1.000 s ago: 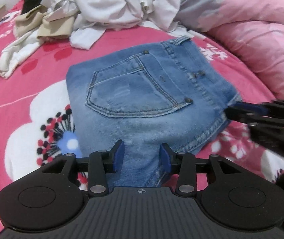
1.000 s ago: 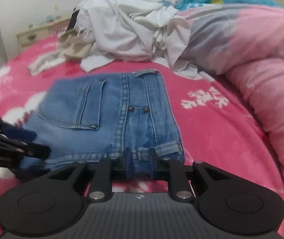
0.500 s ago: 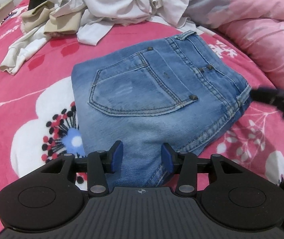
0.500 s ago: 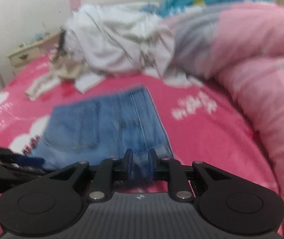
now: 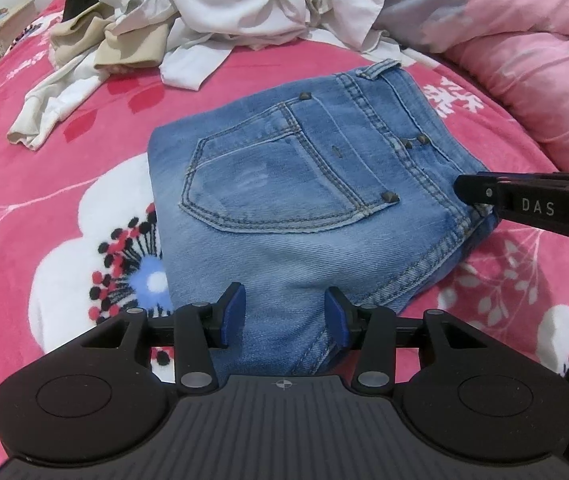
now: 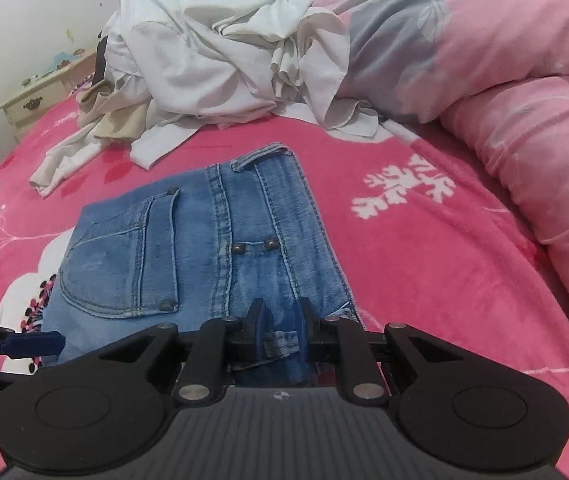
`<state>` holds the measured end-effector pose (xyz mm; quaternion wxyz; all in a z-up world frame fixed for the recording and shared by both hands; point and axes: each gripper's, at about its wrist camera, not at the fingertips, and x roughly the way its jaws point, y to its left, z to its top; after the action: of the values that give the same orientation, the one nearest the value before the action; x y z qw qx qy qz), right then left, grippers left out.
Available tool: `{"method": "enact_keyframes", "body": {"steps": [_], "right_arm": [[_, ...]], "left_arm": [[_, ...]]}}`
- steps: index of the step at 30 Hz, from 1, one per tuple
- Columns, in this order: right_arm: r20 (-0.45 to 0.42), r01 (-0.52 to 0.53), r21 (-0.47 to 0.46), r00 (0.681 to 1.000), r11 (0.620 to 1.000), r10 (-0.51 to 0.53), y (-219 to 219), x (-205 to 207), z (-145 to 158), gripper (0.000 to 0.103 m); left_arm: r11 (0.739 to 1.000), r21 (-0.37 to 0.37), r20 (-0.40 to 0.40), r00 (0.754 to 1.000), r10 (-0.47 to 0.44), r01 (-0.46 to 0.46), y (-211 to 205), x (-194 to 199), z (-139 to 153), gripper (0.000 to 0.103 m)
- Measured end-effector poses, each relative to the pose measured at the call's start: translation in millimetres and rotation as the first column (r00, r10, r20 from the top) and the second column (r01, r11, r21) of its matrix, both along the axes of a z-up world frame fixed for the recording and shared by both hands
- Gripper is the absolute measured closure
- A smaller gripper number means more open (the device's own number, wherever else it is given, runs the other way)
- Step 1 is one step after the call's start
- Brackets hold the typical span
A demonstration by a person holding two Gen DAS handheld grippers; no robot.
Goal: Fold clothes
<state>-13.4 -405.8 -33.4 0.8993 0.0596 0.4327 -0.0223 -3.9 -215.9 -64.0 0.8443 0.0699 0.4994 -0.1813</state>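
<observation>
Folded blue jeans (image 5: 292, 216) lie back pocket up on the pink flowered bedspread (image 5: 44, 184); they also show in the right wrist view (image 6: 204, 248). My left gripper (image 5: 284, 314) is open, its blue pads on either side of the near denim edge without pinching it. My right gripper (image 6: 280, 322) stands narrowly open over the waistband corner, with denim between the pads; from the left wrist view its black fingers (image 5: 524, 204) rest at the jeans' right edge.
A heap of white and beige clothes (image 5: 212, 8) lies at the back of the bed, also seen in the right wrist view (image 6: 212, 60). A rolled pink duvet (image 6: 504, 100) runs along the right. A cream nightstand (image 6: 40, 100) stands at far left.
The right gripper pulled back from the jeans, then returned to the waistband corner with its jaws slightly wider. The left gripper lifted a little; the jeans stayed put.
</observation>
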Motion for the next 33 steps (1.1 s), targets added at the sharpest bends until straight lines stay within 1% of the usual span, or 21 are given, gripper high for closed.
{"method": "enact_keyframes", "body": {"steps": [12,33], "right_arm": [[-0.005,0.002,0.008,1.0,1.0,-0.002,-1.7,3.9,-1.8,0.086],[-0.001,0.004,0.004,1.0,1.0,-0.004,0.0,4.2,-4.4,0.085]], "left_arm": [[1.0,-0.002,-0.005,1.0,0.008,-0.008,0.6,0.9,0.3,0.057],[1.0,0.004,-0.004,1.0,0.011,-0.011,-0.3,1.3,1.2,0.056]]}}
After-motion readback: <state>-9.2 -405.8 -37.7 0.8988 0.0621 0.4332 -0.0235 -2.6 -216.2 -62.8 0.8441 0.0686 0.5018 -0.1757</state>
